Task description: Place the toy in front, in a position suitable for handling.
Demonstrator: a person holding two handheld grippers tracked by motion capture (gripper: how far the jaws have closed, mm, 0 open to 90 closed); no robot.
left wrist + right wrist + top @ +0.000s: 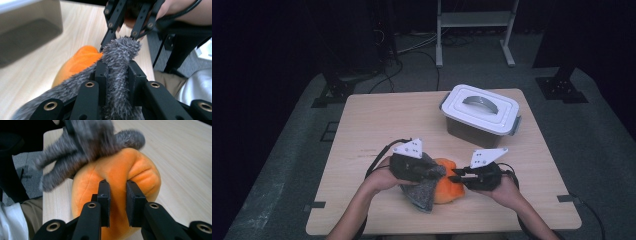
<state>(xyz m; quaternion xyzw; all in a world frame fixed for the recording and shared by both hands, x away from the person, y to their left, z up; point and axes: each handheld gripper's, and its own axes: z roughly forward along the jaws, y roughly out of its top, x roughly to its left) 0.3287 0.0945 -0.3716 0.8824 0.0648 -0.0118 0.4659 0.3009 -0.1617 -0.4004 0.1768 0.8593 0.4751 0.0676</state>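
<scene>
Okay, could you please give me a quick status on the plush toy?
Left tongs shut on grey furry part. Right tongs shut on orange plush body. Lidded box stands apart.

The high view is dim: the table (377,120) is lit evenly from above while the surroundings fall into near-black, and shadows stay soft. Both gripper views are brighter with saturated colour. The grey fur (82,142) is motion-blurred in the right gripper view, and the container (27,30) is out of focus in the left gripper view.
</scene>
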